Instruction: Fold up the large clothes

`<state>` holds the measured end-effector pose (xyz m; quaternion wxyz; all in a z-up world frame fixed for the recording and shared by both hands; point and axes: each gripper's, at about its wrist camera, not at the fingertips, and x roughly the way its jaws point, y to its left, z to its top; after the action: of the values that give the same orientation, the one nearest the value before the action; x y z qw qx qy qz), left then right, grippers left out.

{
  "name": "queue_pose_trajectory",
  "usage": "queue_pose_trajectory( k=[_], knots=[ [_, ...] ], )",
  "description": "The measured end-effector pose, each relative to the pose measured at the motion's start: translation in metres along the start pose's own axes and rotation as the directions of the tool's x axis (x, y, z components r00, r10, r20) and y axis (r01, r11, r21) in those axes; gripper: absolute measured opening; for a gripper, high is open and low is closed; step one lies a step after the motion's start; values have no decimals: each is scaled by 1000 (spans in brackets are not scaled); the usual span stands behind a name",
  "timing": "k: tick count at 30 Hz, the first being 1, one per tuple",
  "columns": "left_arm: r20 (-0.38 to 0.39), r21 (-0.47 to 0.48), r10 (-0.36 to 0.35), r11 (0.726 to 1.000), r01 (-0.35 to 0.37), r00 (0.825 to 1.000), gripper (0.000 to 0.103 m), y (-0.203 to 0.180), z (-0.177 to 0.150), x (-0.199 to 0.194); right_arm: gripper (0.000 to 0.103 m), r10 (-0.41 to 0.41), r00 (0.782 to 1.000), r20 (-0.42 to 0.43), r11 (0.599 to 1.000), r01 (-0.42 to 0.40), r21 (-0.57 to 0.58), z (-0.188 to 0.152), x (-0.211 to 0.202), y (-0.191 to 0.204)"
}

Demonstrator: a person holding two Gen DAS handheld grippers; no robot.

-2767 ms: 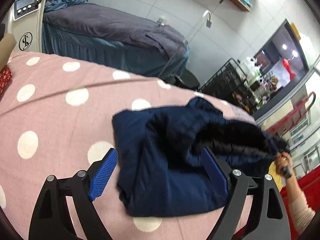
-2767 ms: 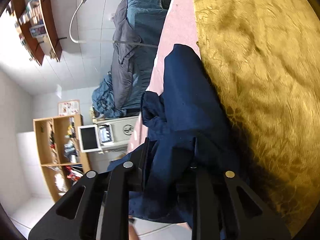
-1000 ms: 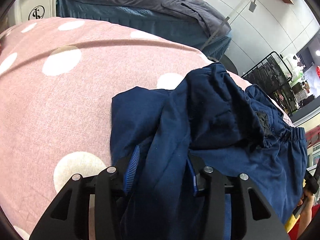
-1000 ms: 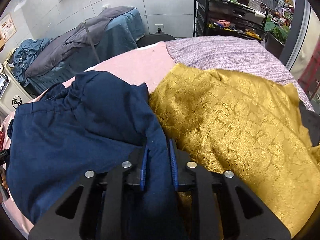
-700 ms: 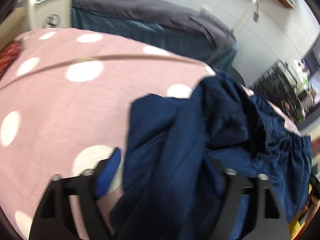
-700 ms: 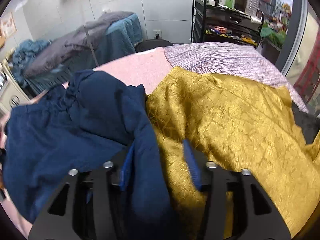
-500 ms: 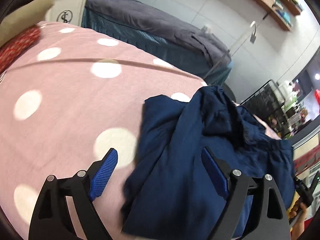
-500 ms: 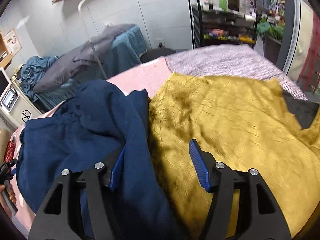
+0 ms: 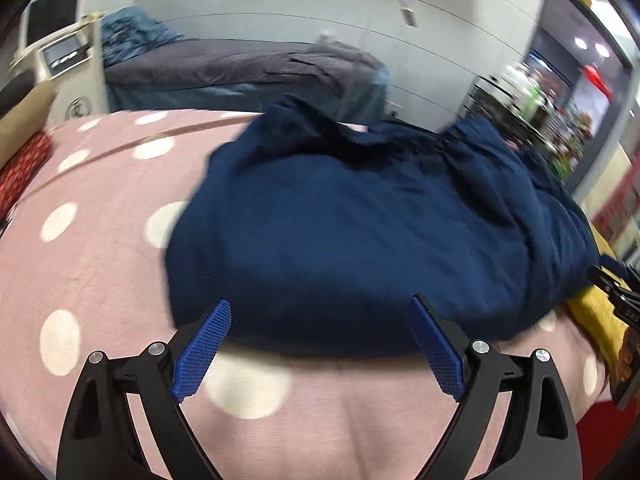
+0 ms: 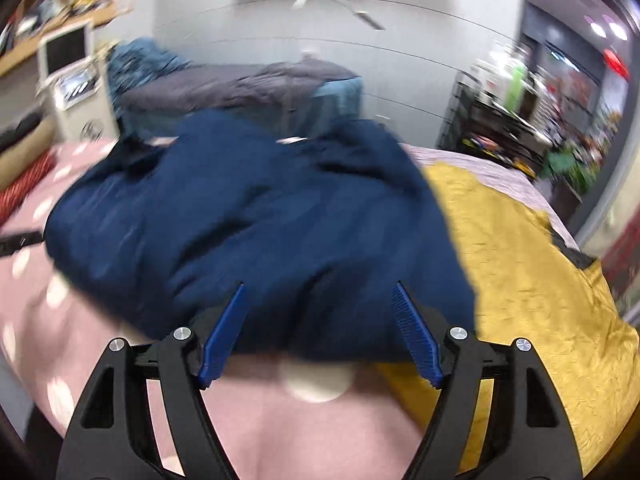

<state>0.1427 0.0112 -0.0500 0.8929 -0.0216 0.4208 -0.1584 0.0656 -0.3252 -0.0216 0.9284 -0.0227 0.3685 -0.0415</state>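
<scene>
Both your grippers have let go and pulled back: left gripper (image 9: pixel 320 340) and right gripper (image 10: pixel 320 328) gape wide, holding nothing. Beyond them, the navy garment (image 9: pixel 360 224) lies bunched on the pink dotted bedspread (image 9: pixel 80 240), overlapping the gold cloth (image 10: pixel 520 260) at its right edge.

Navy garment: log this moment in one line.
navy garment: bunched on pink dotted sheet | left gripper: open, empty | right gripper: open, empty
</scene>
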Motion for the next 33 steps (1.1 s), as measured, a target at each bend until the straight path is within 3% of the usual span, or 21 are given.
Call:
queue_pose_trajectory(
  k=[6,14,16,22,25,28,31,33],
  knots=[
    [7,30,-30,999,30,1000,88,-35,9,17,73,85,996,-6,995,-86,-57,8,6,35],
    [50,35,56,998,-58,997,88,-37,1,10,73,241,968,-74,953,-250,-170,48,39,102],
    [52,24,69,997,-70,996,88,-28,-1,7,73,218,970,-112,954,-235,-187,57,56,119],
    [42,-22,111,994,-110,993,88,2,-1,5,74,38,977,-208,959,-94,-267,80,137,162],
    [44,-53,116,992,-114,992,88,12,4,8,75,-3,963,-268,959,-73,-274,95,171,169],
    [81,-43,110,993,-107,991,88,11,19,8,88,-53,949,-311,975,-19,-222,126,209,166],
    [89,-6,94,996,-94,992,88,2,40,16,97,-53,926,-375,985,-13,-170,144,245,159],
    [98,17,81,996,-83,992,88,-6,52,23,97,-43,910,-413,992,-10,-126,152,267,152]
  ],
)
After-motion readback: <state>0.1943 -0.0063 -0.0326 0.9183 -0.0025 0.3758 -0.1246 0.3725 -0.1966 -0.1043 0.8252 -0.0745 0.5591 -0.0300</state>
